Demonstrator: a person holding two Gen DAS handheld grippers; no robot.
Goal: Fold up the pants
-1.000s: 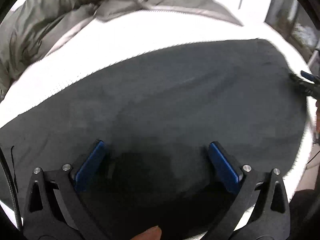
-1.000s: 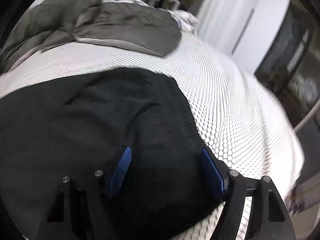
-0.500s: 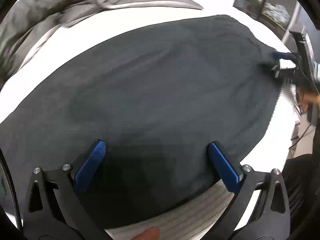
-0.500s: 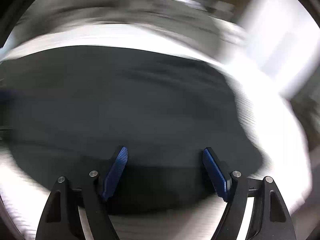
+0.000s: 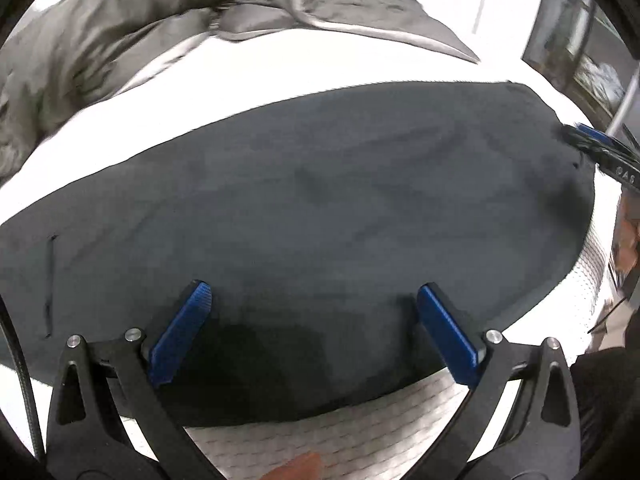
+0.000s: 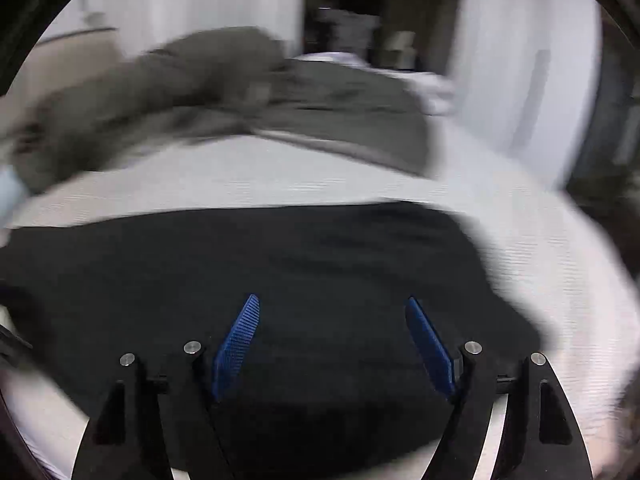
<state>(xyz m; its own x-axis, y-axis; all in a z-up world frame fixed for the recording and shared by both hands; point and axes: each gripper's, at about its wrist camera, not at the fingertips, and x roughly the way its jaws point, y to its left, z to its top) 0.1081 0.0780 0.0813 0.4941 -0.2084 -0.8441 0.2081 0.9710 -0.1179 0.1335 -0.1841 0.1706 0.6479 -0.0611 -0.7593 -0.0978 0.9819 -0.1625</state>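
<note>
i see my left gripper (image 5: 314,312) and right gripper (image 6: 332,320) both spread wide, pinching nothing, over the black pants (image 5: 320,208) flat on the white bed (image 5: 240,80).

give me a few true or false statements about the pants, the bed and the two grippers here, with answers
1. The pants are black and lie spread on a white bed cover. True.
2. The left gripper is clamped shut on the fabric. False: its jaws stand wide apart with nothing pinched between them.
3. A crumpled grey-green duvet lies on the bed beyond the pants. True.
4. The right gripper holds a folded towel. False: its jaws are open over the dark pants, and no towel shows.
5. The pants are rolled into a tight bundle. False: they lie in one broad, fairly flat layer.
</note>
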